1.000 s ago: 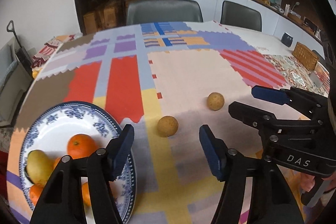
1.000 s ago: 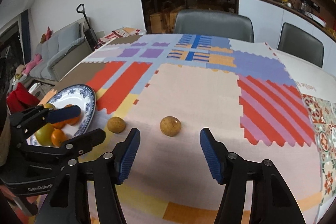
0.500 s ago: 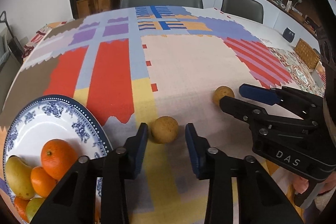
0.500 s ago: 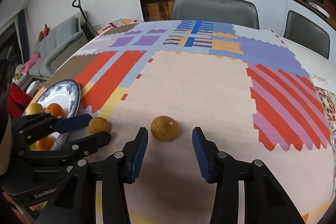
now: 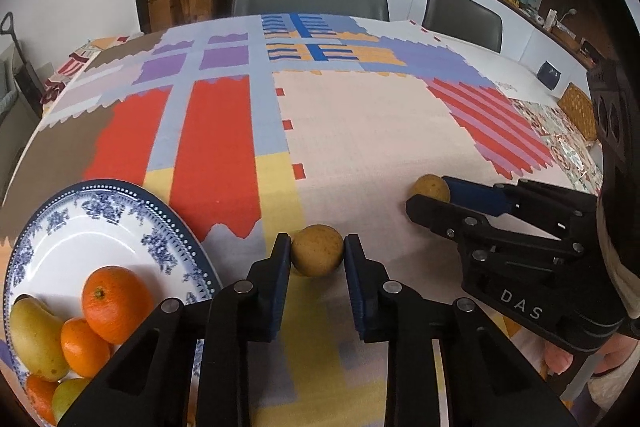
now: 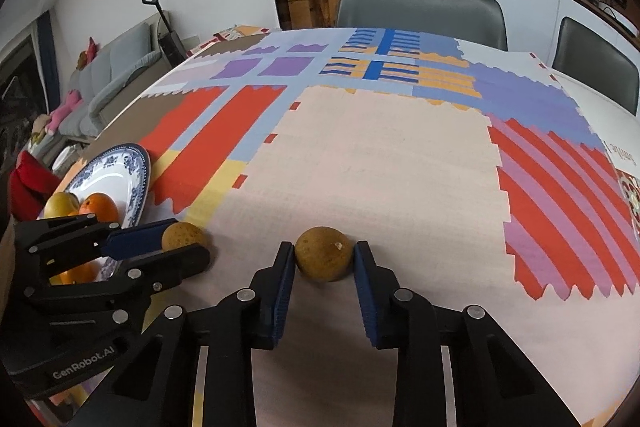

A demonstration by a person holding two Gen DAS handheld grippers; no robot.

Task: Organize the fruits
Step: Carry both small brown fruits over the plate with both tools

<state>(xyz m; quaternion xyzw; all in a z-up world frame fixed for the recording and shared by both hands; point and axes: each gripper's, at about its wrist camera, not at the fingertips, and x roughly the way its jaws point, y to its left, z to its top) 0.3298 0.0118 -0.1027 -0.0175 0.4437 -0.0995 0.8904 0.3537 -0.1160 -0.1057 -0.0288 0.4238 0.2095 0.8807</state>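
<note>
- Now the left tongs [image 5: 317, 254] are clamping a round, speckled brown fruit [image 5: 317, 250] between blue pads, their jaws having just been closing on it.
- Likewise, the right tongs [image 6: 324, 259] are gripping a second round brown fruit [image 6: 325, 253], jaws just closed around it.
- Both fruits are sitting on the tabletop's colourful patchwork cloth [image 5: 360, 131].
- Nearby, a blue-and-white patterned china plate [image 5: 100, 223] is holding oranges [image 5: 112, 303] and a yellow mango [image 5: 36, 339].
</note>
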